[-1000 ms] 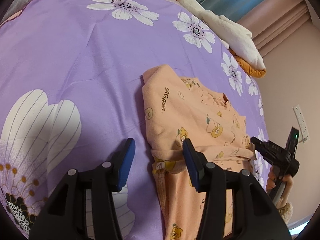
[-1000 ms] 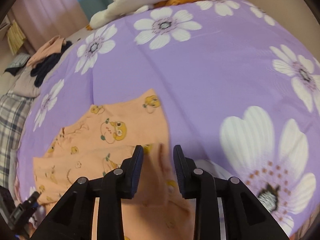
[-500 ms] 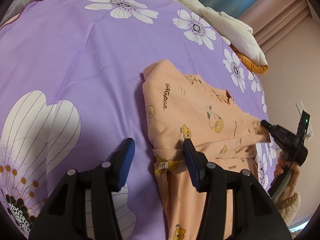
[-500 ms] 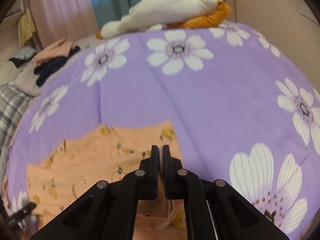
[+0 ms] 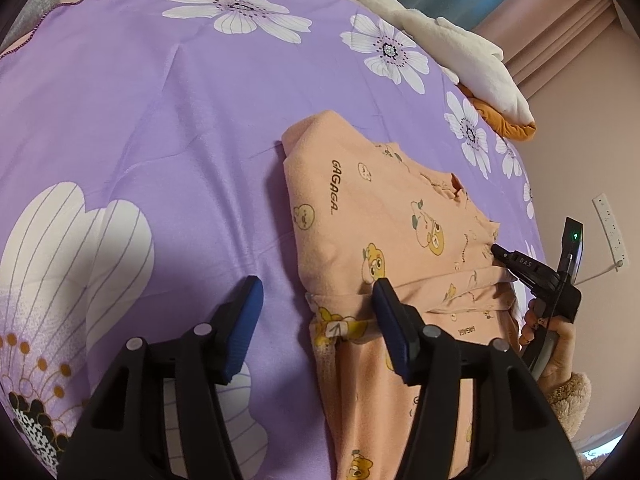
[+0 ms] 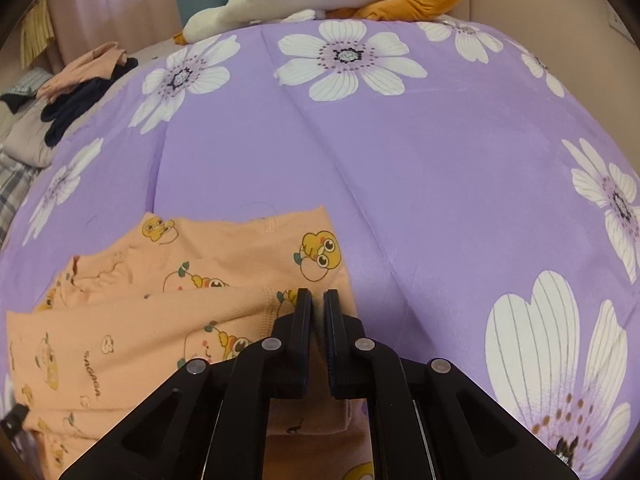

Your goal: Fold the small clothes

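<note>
Two grippers are engaged with one peach cartoon-print garment (image 5: 400, 216), which is spread on the purple flowered bedspread (image 5: 160, 120). The biggest change is seen at the right gripper (image 6: 317, 300): a second ago its jaws stood apart over the garment's edge, and now they are pressed together on a pinch of the peach cloth at the garment's right-hand edge. In the left wrist view that gripper is seen at the far side of the garment, where the fabric is drawn into a raised ridge towards its tip. This suggests that a corner or hem has been secured and that a fold across the body can now be started.

The left gripper (image 5: 316, 308) is kept in place, and its jaws are opening; the near edge of the garment lies between the blue pads (image 5: 386, 312), one of which touches the cloth while the other is over bare bedspread. No grip is held there. A pile of other clothes (image 6: 80, 80) lies well apart at the bed's far corner.
</note>
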